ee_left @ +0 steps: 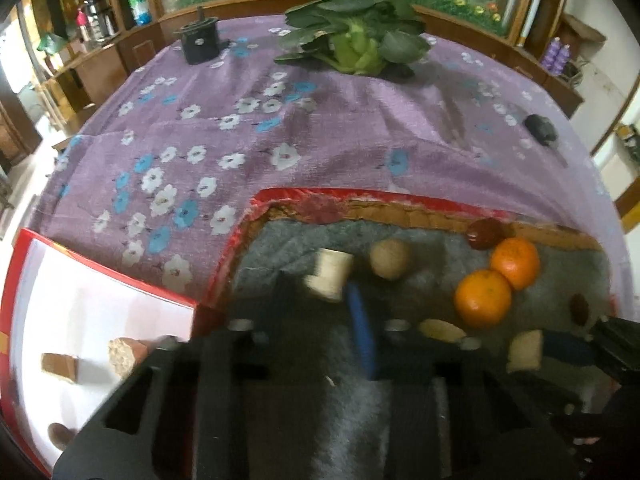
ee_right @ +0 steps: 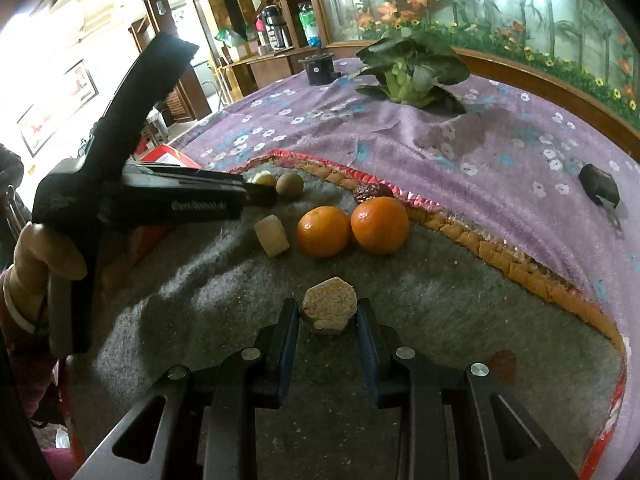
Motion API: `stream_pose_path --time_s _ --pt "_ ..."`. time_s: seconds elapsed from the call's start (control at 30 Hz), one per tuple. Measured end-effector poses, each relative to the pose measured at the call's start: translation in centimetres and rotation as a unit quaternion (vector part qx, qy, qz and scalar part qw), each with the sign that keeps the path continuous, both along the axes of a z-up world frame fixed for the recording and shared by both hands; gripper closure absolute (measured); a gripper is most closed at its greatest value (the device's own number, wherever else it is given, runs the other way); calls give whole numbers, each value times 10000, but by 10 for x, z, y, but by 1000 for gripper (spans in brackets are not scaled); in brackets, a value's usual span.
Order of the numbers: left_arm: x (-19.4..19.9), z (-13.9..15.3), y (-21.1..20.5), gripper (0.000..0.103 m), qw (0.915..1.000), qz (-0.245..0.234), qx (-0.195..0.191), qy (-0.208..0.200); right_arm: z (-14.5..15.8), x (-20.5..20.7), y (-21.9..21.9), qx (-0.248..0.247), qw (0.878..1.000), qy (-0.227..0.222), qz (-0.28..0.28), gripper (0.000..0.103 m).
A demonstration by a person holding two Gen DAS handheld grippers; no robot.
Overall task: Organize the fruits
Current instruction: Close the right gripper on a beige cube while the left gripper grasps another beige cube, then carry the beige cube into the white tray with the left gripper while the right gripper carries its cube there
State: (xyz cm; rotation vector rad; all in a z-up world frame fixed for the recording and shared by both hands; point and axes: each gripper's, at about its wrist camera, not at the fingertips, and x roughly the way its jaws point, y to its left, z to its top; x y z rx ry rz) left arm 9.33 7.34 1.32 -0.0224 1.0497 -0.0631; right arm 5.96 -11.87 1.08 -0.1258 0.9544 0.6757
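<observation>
The right gripper (ee_right: 328, 314) pinches a hexagonal biscuit (ee_right: 329, 305) between its fingers, while the left gripper (ee_left: 338, 288), fingers nearly together, pinches a pale cylindrical piece (ee_left: 330, 274) beside 2 oranges (ee_right: 323, 231).

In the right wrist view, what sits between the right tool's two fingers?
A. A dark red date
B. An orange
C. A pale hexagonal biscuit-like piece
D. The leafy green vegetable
C: the pale hexagonal piece lies on the grey felt between the right tool's blue-padded fingers, while both oranges sit further back.
</observation>
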Motion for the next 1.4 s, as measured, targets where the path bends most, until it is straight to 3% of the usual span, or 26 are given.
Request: stream_pose_path --time_s 0.1,0.53,0.67,1.4 --pt "-6 2 -3 85 9999 15 129 -56 3 -2 1 10 10000 -13 -3 75" --pt "-67 38 10 88 9986 84 -157 -490 27 -31 24 9 9997 -185 136 75" --pt "-86 44 15 88 9980 163 8 -610 30 -44 36 115 9995 -173 224 75" --pt "-159 55 96 88 9914 894 271 -916 48 -98 127 156 9941 -293 1034 75"
